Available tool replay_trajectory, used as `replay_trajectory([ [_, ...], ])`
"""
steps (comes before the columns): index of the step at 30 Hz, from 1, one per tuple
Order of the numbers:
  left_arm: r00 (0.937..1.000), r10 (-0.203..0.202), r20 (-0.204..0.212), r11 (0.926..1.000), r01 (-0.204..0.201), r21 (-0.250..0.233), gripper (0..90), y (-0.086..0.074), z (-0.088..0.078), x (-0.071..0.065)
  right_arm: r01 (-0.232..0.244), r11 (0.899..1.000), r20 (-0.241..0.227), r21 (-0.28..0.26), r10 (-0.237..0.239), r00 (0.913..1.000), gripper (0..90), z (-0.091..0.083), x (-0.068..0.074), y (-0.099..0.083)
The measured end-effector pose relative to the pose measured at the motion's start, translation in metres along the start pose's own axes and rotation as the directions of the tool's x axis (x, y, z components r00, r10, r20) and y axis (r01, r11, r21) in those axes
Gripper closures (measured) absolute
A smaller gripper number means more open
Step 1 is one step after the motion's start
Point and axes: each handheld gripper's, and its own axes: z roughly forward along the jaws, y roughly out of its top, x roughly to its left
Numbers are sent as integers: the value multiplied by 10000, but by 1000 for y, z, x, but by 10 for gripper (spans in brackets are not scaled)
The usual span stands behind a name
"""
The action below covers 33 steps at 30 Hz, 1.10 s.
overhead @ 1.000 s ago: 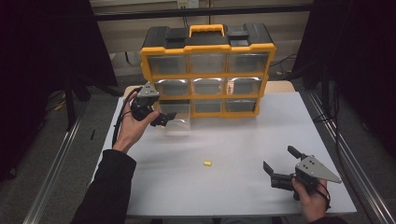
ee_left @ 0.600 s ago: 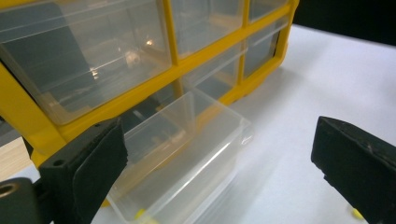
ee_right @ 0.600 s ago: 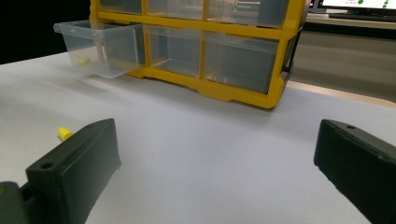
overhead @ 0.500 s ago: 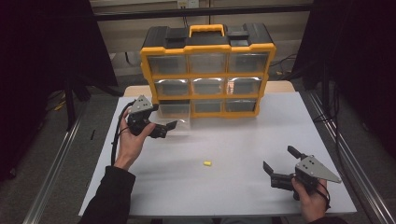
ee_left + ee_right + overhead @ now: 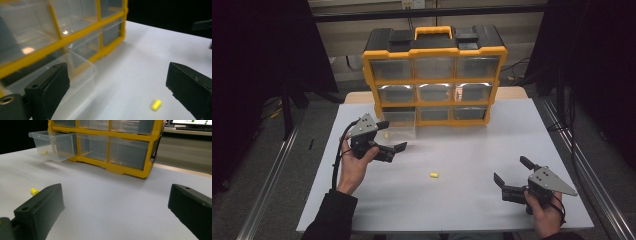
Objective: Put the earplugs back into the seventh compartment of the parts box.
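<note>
A small yellow piece (image 5: 433, 175) lies on the white table (image 5: 462, 210), between the two tongs and apart from both; the left gripper (image 5: 393, 141) hovers released, jaws wide, just in front of the pulled-out clear drawer (image 5: 399, 125) of the yellow organiser (image 5: 434, 75). The right gripper (image 5: 510, 176) rests near the table's front right, jaws spread and holding nothing; a second yellow piece (image 5: 45, 152) lies inside the drawer.

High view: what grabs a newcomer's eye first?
The yellow organizer with clear drawers at the table's far edge; its bottom-left drawer is pulled out with a small yellow piece inside. Another yellow piece lies mid-table, between the open left claw and open right claw.
</note>
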Motion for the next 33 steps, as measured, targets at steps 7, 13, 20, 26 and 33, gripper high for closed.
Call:
replay_trajectory([
  [7,9941,294,1044,9989,-329,322,70,-2,2,-9,19,10000,-40,-31,-19,10000,0,0,0,0],
  [13,9823,413,1828,9968,-530,595,68,-5,10,-15,4,10000,-42,-35,-4,10000,0,0,0,0],
  [20,9652,735,2510,9884,-1040,1104,64,-9,25,-22,-1,10000,-70,-5,1,10000,0,0,1,0],
  [26,9542,780,2887,9798,-1269,1547,59,-13,36,-28,-4,10000,-63,-16,4,10000,0,0,1,0],
  [33,9373,532,3445,9734,-1257,1917,59,-16,45,-33,3,10000,-72,-21,-3,10000,0,0,1,0],
])
